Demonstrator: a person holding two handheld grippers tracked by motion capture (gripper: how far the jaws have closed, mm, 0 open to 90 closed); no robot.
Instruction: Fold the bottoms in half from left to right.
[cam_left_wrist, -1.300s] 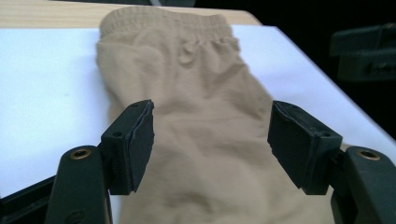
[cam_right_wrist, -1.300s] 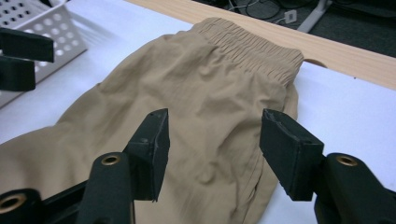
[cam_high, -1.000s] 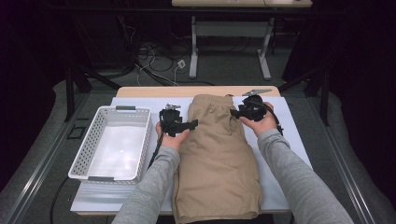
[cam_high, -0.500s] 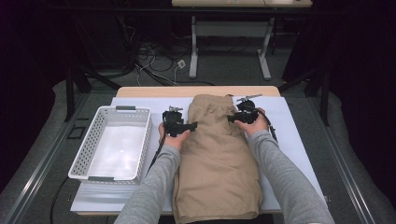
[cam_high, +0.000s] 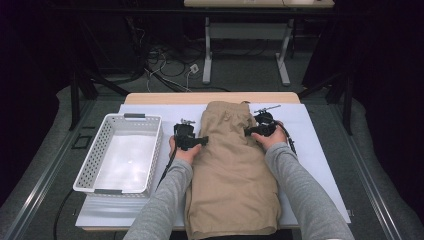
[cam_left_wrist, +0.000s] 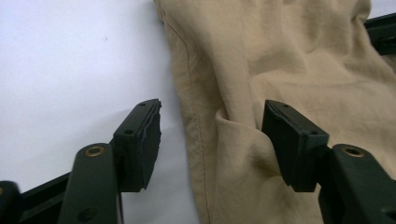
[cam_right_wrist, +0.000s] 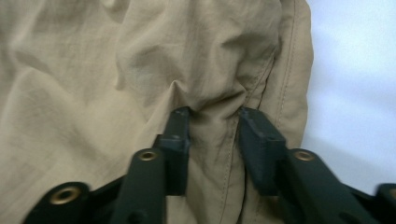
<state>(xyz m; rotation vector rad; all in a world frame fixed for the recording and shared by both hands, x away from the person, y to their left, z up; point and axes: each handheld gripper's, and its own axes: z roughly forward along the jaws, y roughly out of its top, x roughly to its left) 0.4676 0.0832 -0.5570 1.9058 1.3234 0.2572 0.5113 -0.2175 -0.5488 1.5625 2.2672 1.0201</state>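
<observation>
White sheeting (cam_high: 320, 150) covers the table where a pair of tan trousers (cam_high: 230, 185) lies lengthwise down the middle, its near end hanging over the person's edge and its waistband at the far end. Closest to the onlooker, grey-sleeved forearms reach in along either side of the cloth. At the trousers' left edge the left gripper (cam_left_wrist: 212, 126) straddles the side seam, jaws apart and just closing, one pad on bare sheet, the other nudging up a fold without pinching it. On the opposite edge the right gripper (cam_right_wrist: 215, 123) has its jaws just closing on a gathered ridge of fabric beside the seam, pads pressing in from both sides. Doing this well likely means taking an equal bite on each side, both layers caught, before any lift, so the cloth rises level rather than skewed. Left of the garment sits a white perforated basket (cam_high: 90, 165), with cables and desk legs on the dark floor beyond
</observation>
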